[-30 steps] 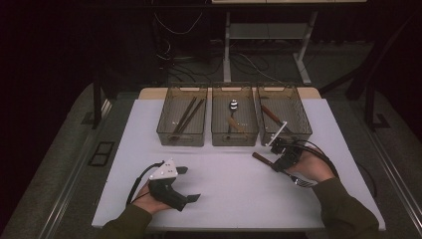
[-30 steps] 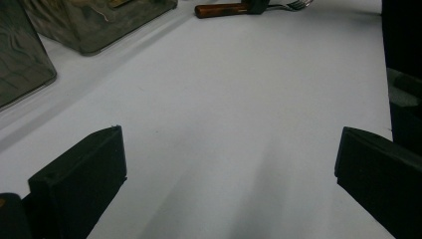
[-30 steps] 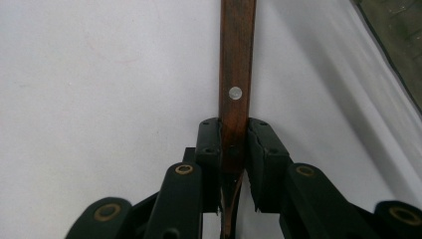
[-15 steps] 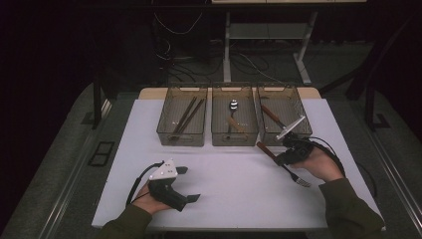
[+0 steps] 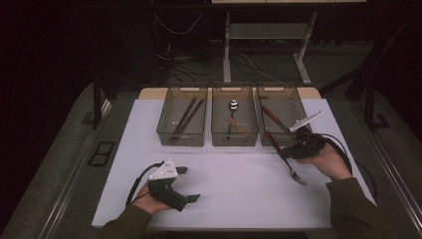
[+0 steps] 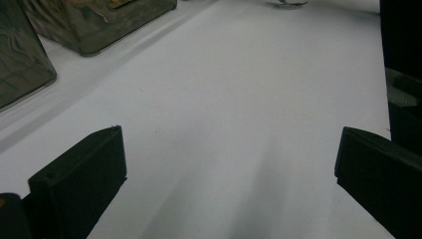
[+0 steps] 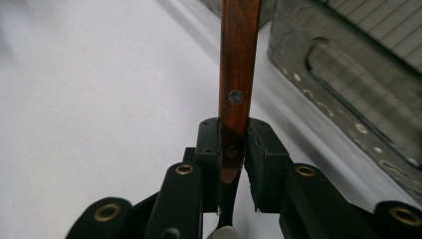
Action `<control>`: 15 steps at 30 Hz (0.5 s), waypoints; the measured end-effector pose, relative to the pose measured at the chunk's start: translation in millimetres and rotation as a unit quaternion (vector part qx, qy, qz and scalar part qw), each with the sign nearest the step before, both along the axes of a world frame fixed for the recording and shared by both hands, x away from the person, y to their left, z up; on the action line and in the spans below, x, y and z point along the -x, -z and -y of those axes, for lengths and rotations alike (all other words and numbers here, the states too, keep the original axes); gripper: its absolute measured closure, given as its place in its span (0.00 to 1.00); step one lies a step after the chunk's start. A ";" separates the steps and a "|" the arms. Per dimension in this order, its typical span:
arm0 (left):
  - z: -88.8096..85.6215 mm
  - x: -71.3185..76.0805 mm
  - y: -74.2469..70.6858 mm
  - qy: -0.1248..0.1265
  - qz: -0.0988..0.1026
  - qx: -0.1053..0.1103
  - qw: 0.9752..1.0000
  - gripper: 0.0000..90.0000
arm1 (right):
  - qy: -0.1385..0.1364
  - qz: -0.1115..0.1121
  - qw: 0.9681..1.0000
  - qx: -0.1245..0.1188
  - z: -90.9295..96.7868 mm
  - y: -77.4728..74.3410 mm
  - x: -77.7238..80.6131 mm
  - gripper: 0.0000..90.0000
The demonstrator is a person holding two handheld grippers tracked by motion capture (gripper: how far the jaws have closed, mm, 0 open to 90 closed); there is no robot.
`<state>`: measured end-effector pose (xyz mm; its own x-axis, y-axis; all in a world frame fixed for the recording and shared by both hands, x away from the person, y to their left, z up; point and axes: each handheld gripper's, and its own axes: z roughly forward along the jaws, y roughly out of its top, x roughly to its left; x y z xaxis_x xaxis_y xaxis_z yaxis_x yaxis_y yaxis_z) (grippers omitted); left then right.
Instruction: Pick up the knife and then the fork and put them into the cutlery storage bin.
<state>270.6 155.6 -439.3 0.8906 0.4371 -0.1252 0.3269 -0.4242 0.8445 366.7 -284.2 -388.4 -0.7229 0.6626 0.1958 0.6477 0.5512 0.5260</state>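
Fork (image 5: 287,158) in transit: the right gripper (image 7: 233,144) clamps its wooden handle just in front of the right-hand bin (image 5: 298,110), handle toward the bin and tines trailing, apparently so it can join the wooden-handled cutlery there. Well to that bin's left, the left gripper (image 5: 188,184) rests on the white table (image 5: 239,169), jaws spread and empty.

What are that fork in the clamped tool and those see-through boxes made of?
The wooden-handled fork looks like reddish-brown varnished wood with a metal rivet; its tines look like shiny steel. The smoky transparent bins seem to be tinted plastic, since their contents show through. The right gripper clamps the handle.
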 end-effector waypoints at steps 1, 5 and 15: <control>0.0 0.0 0.0 0.000 0.000 0.000 1.000 0.00 | 0.002 0.000 1.000 -0.003 1.0 -1.0 0.0 0.86; 0.0 -0.1 0.1 0.000 -0.001 0.000 1.000 0.00 | 0.010 0.007 1.000 -0.012 4.5 -4.1 -0.2 0.86; -0.3 -0.5 0.0 0.000 -0.002 -0.001 1.000 0.00 | 0.023 0.027 0.999 -0.029 14.1 -14.0 0.2 0.86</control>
<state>271.1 155.9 -439.3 0.8906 0.4366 -0.1273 0.3292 -0.4258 0.8428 366.4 -298.3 -374.5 -0.7022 0.6843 0.1963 0.6419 0.4894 0.5902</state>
